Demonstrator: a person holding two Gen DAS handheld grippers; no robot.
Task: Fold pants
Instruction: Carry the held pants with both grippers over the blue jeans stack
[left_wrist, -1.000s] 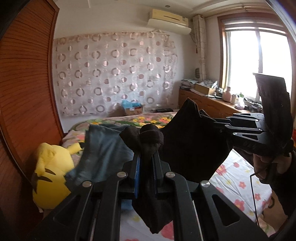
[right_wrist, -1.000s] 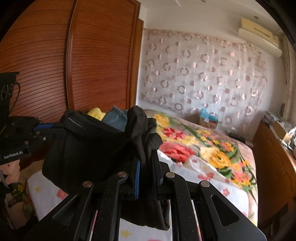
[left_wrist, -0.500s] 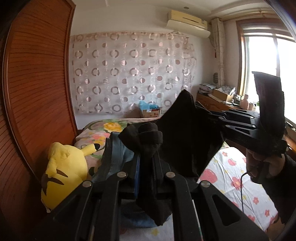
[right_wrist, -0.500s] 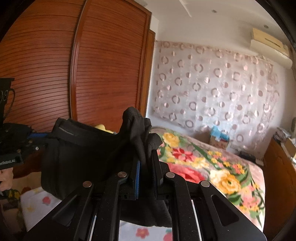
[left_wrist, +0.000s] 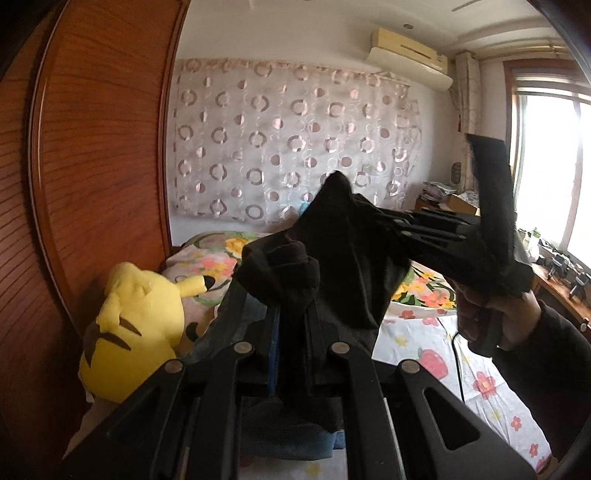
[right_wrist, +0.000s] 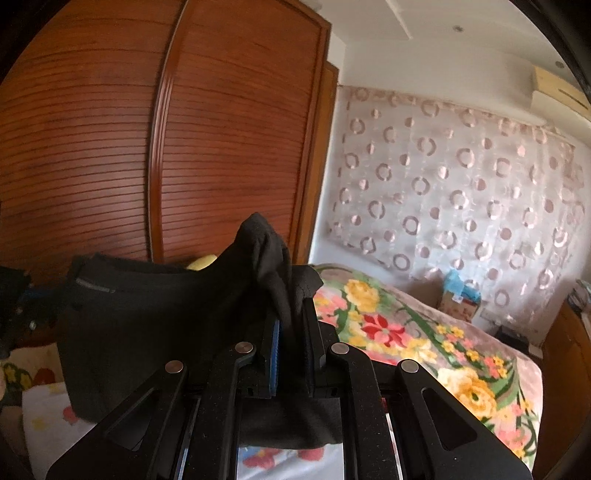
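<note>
left gripper (left_wrist: 291, 325), jaws closed on a bunched fold of the black pants (left_wrist: 343, 266); right gripper (right_wrist: 291, 332), jaws likewise clamped on another bunch of the pants (right_wrist: 155, 332), seen from the left wrist view with a hand (left_wrist: 491, 317) on its handle; the cloth hangs stretched between the two, held up above the flowered bed (right_wrist: 443, 354); beyond it a yellow plush (left_wrist: 136, 325) lies beside blue cloth (left_wrist: 295, 439), by the wooden wardrobe (right_wrist: 221, 147); a ring-patterned curtain (left_wrist: 288, 147) covers the far wall
</note>
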